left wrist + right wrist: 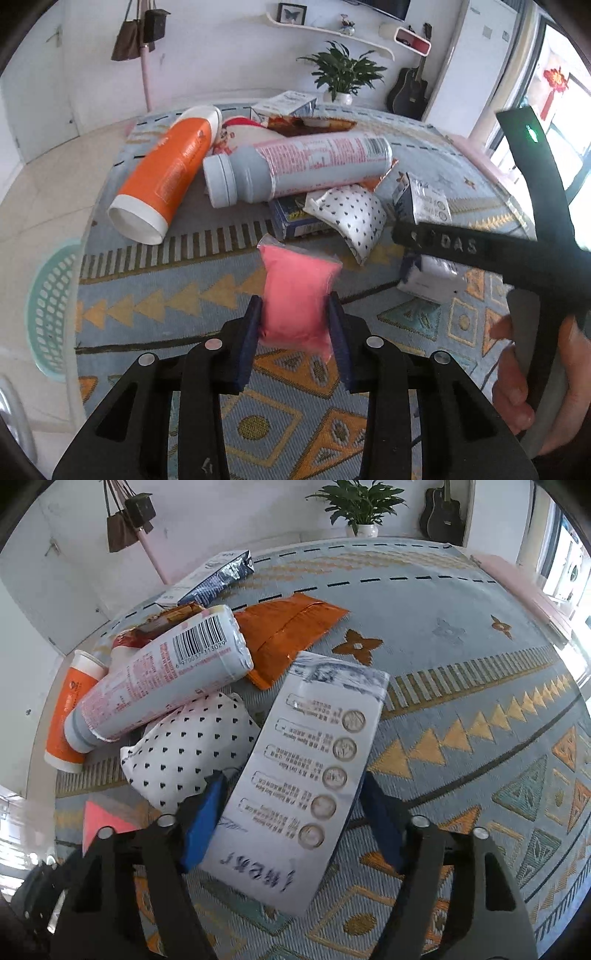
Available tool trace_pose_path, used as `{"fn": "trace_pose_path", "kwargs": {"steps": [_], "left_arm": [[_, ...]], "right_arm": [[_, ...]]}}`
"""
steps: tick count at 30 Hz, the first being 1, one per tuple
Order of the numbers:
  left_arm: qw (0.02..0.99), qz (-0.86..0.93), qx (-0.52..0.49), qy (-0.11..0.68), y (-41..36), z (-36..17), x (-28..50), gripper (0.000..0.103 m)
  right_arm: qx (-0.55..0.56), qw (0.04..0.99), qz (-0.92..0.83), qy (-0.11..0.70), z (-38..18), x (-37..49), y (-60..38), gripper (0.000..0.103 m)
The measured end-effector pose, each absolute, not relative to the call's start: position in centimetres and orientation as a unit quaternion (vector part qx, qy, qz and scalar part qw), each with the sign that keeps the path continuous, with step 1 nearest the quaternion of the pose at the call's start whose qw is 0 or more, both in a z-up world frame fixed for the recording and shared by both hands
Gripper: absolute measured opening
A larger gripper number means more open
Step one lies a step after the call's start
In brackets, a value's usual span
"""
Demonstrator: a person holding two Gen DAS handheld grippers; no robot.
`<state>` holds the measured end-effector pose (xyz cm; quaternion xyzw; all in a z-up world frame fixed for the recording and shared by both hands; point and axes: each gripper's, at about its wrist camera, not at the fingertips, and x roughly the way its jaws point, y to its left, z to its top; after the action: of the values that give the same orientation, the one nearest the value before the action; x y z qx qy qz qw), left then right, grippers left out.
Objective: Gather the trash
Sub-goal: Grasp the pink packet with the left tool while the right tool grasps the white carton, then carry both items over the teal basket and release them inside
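With the left tool clamped on the pink pouch above the table, the right tool straddles a white carton (whether its pads press I cannot tell), which could slip sideways and nudge the pile.

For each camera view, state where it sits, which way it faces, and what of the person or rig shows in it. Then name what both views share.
Left wrist: on the left gripper, angled down over the patterned rug; its pads clamp a pink packet; a hand holds the right gripper's handle.
Right wrist: on the right gripper, angled down; its fingers straddle a white carton.
Shared: grey bottle, orange tube, dotted pouch, plant, guitar.
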<state>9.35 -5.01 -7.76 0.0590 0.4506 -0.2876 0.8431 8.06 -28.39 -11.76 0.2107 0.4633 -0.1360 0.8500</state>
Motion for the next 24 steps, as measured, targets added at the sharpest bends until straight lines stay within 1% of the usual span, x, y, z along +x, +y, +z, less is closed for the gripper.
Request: {"fn": "trace_pose_path", "kwargs": {"steps": [1,3,8,14,18,24], "left_arm": [[0.844,-0.288,0.056,0.449,-4.8,-7.6,9.3,0.033],[0.847,-0.286,0.051,0.446,-4.4,-7.2,9.2,0.033],[0.855,-0.281,0.026,0.435,-2.8,-5.9,9.1,0.033],[0.871,-0.264,-0.004,0.414,0.1,-3.4,8.8,0.033],[0.887,-0.244,-0.034,0.391,3.8,-1.0,8.9,0.033],[0.902,-0.198,-0.065,0.378,9.4,1.2,10.2,0.033]], "right_arm": [[0.203,0.853,-0.134,0.461,-11.6,7.8,-28.3,0.054],[0.191,0.856,-0.121,0.465,-11.5,7.0,-27.7,0.052],[0.179,0.862,-0.097,0.464,-11.2,4.4,-26.3,0.052],[0.164,0.883,-0.047,0.437,-7.7,2.6,-23.4,0.051],[0.127,0.898,-0.023,0.422,-4.6,3.0,-19.9,0.051],[0.117,0.901,0.034,0.417,-3.0,4.3,-15.2,0.051]]}}
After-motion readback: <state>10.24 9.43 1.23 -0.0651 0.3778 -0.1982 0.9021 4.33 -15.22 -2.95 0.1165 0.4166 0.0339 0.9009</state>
